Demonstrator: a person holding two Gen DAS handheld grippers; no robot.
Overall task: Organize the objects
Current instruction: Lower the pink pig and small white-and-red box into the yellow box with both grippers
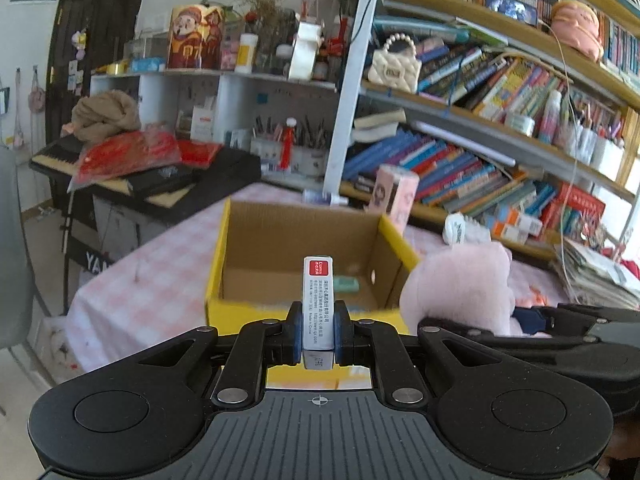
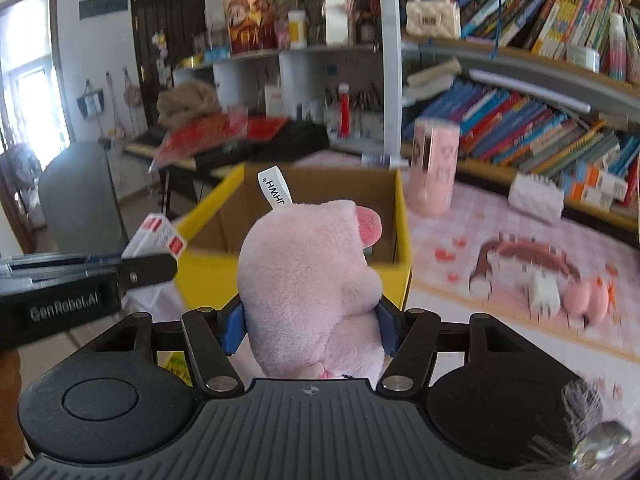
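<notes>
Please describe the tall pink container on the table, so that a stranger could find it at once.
Start from the yellow cardboard box on the pink checked tablecloth. Past the box's far right corner, before the lowest row of books, stands the tall pink container. Unlike the fluffy pink plush toy, it is smooth, upright and printed with a cartoon face.

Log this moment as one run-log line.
left gripper: shut on small white box | right gripper: shut on pink plush | yellow carton: ahead

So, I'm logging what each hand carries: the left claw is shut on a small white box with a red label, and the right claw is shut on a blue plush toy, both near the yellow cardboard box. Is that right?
Nearly. The plush toy in the right claw is pink, not blue, as the right wrist view shows. The rest holds: the left claw is shut on the small white box with a red label, both near the yellow cardboard box.
</notes>
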